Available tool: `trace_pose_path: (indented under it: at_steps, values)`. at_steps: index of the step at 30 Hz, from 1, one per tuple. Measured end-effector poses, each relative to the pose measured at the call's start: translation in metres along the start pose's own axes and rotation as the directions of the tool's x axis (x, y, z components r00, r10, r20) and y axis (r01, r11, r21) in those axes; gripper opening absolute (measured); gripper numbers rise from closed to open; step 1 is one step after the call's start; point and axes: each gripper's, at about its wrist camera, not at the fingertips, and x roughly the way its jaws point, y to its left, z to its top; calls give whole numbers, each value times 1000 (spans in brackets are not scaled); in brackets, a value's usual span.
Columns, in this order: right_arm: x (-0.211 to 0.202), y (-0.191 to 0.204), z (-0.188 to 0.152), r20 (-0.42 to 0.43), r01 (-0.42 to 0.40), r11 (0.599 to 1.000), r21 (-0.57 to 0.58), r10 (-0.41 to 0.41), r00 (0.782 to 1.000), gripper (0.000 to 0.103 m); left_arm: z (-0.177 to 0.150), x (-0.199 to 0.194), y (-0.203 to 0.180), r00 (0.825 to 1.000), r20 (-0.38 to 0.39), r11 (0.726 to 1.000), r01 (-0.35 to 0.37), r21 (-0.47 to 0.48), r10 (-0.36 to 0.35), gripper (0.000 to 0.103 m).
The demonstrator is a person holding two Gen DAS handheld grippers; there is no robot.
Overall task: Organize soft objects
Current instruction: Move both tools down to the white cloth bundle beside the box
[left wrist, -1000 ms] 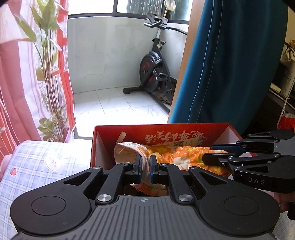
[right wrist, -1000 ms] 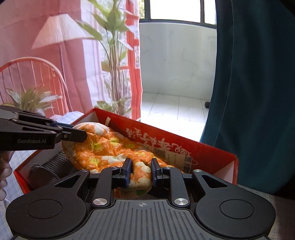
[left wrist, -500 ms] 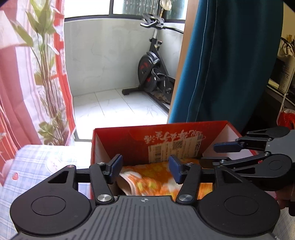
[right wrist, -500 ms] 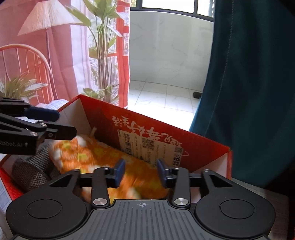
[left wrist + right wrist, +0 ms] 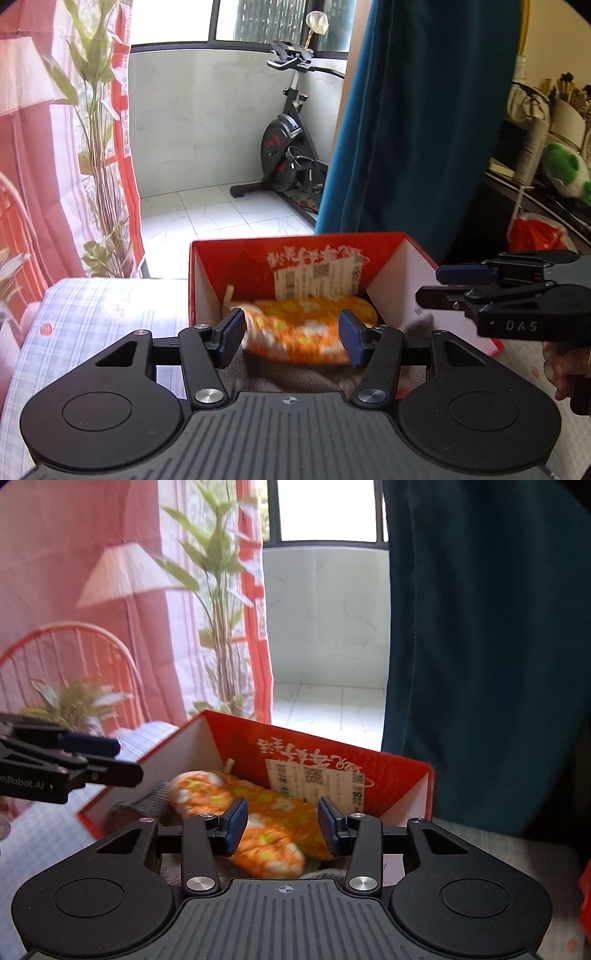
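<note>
An orange flowered soft cloth roll [image 5: 303,328] lies inside the red cardboard box [image 5: 236,258], on top of a grey knitted cloth [image 5: 295,376]. My left gripper [image 5: 291,338] is open above the near end of the box, empty. My right gripper [image 5: 282,825] is open and empty above the same roll [image 5: 266,827] in the box [image 5: 391,771]. The right gripper also shows at the right edge of the left wrist view [image 5: 436,286], and the left gripper shows at the left of the right wrist view [image 5: 122,758].
The box stands on a blue checked cloth [image 5: 92,317]. A teal curtain [image 5: 413,129] hangs behind it, a pink curtain [image 5: 44,166] at the left. An exercise bike [image 5: 288,147] stands on the balcony. A green plush toy [image 5: 565,173] and red bag [image 5: 535,232] lie at the right.
Both grippers let go of the orange roll, which dropped into the box. Both have opened wide and pulled back a little from the box.
</note>
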Motion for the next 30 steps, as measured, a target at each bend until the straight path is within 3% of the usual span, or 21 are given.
trace_pose_path:
  at_steps: [6, 14, 20, 24, 30]
  values:
    - [-32, 11, -28, 63, 2, 999, 41, -4, 998, 50, -31, -22, -3, 1000, -19, 1000, 18, -10, -19, 62]
    - [-52, 33, -66, 86, -27, 999, 33, 24, 996, 50, -67, -24, 1, 997, -72, 999, 18, -47, -22, 63]
    - [-46, 39, -97, 36, -21, 996, 84, 18, 999, 50, -88, -8, 1, 993, -121, 998, 2, -70, -10, 74]
    - [-34, 44, -120, -20, 30, 996, 86, -28, 999, 62, -102, 4, 0, 988, -157, 997, -5, -83, -8, 75]
    - [-19, 46, -146, -88, 57, 990, 129, -45, 995, 64, -124, 21, 0, 978, -205, 994, 7, -110, -30, 80]
